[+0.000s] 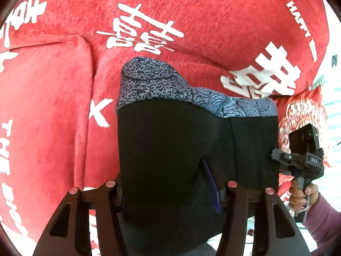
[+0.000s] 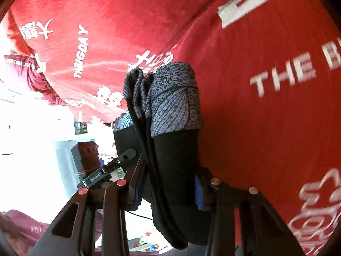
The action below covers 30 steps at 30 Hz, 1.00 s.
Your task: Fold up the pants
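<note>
Both wrist fisheyes look down their fingers, close on the pants (image 1: 174,145) over the red blanket (image 1: 191,10), shared.

One pair of black pants (image 1: 174,140) at six o'clock, two grippers, left (image 1: 170,192) and right (image 2: 168,189), one red blanket (image 1: 191,10).

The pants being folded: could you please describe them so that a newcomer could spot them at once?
A red blanket printed with white characters fills both views. Held up in front of it, the pants are clamped by the left claw and the right claw. They are the only black garment, with a blue-grey speckled, leaf-patterned waistband.
</note>
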Motion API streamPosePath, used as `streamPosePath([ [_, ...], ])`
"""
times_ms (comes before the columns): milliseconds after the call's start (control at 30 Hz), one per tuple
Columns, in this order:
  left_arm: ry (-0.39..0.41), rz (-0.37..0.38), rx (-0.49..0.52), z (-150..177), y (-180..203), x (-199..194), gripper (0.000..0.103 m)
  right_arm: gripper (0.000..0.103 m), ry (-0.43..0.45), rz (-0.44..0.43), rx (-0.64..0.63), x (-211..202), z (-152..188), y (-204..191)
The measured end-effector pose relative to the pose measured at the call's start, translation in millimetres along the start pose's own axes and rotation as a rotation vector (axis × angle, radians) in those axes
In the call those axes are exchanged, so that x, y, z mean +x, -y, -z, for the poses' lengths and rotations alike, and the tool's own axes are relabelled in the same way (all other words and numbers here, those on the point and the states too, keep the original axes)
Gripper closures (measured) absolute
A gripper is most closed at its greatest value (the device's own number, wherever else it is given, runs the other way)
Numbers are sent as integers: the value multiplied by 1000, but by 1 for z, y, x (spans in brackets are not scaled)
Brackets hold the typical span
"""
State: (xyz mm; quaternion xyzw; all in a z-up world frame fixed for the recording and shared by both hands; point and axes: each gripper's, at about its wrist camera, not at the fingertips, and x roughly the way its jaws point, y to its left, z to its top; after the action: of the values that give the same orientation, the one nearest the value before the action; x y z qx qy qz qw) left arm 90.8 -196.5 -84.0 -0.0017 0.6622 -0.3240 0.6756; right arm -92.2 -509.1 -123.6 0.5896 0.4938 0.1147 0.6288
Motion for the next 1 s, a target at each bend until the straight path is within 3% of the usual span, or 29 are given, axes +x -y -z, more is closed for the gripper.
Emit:
streamPosePath([
  [133, -21, -35, 18, 17, -10, 4, 45, 62, 10, 1, 7, 8, 24, 2],
  [233, -43, -69, 11, 28, -28, 26, 45, 62, -4, 51, 25, 22, 30, 15],
  [267, -46, -94, 12, 32, -32, 33, 40, 62, -12, 74, 18, 25, 30, 18],
  [333, 9, -171, 12, 35, -43, 41, 1, 60, -26, 161, 0, 34, 31, 27],
  [367, 13, -189, 4, 35, -49, 44, 0, 56, -20, 191, -7, 36, 31, 31],
  [433, 9, -140, -26, 34, -57, 48, 0, 50, -14, 219, -13, 38, 29, 36],
  [500, 17, -139, -11, 35, -57, 48, 0, 40, -2, 271, -36, 39, 29, 37],
  [700, 26, -234, 34, 38, -42, 37, 0, 27, 51, 379, -37, 35, 36, 29],
  [767, 34, -285, 56, 41, -37, 27, 0, 26, 74, 443, -52, 30, 42, 24],
  [1000, 10, -360, 85, 57, -33, 7, 0, 25, 146, 610, -38, 13, 62, 11],
])
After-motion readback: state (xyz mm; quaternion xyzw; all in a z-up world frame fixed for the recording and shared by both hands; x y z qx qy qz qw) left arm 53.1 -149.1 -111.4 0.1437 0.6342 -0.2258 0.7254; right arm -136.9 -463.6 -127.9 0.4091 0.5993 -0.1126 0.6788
